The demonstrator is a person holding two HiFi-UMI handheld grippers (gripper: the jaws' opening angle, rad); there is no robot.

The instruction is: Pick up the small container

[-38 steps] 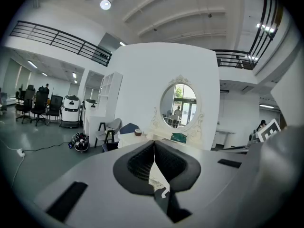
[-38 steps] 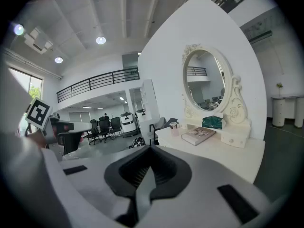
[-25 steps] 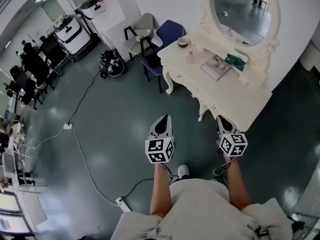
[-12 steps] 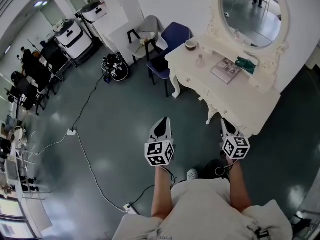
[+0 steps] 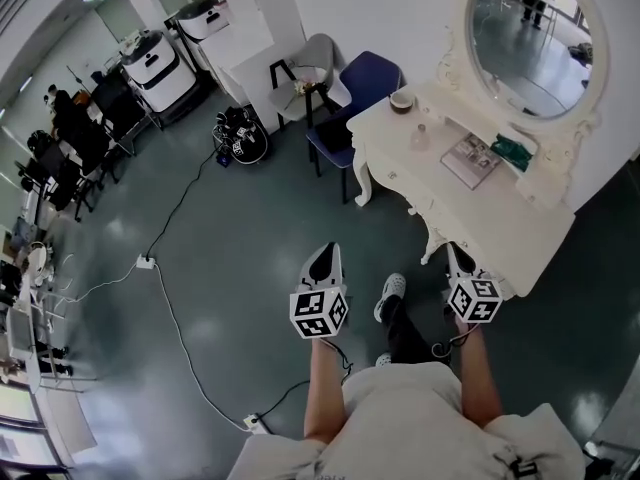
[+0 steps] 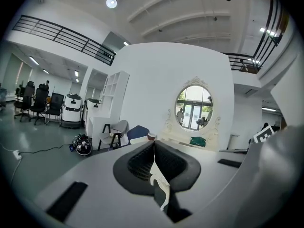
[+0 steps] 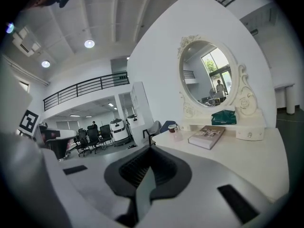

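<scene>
We stepped nearer the ornate white worktop; left gripper and right gripper stay closed, empty; small clear container still beyond reach.

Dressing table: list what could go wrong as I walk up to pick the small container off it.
1. Both the left gripper and the right gripper are shut; reaching in like that would likely knock the small container over.
2. It stands close to a cup near the dressing table's end, so a wide grab may bump either off.
3. A floor cable runs close to your feet: trip hazard.
</scene>
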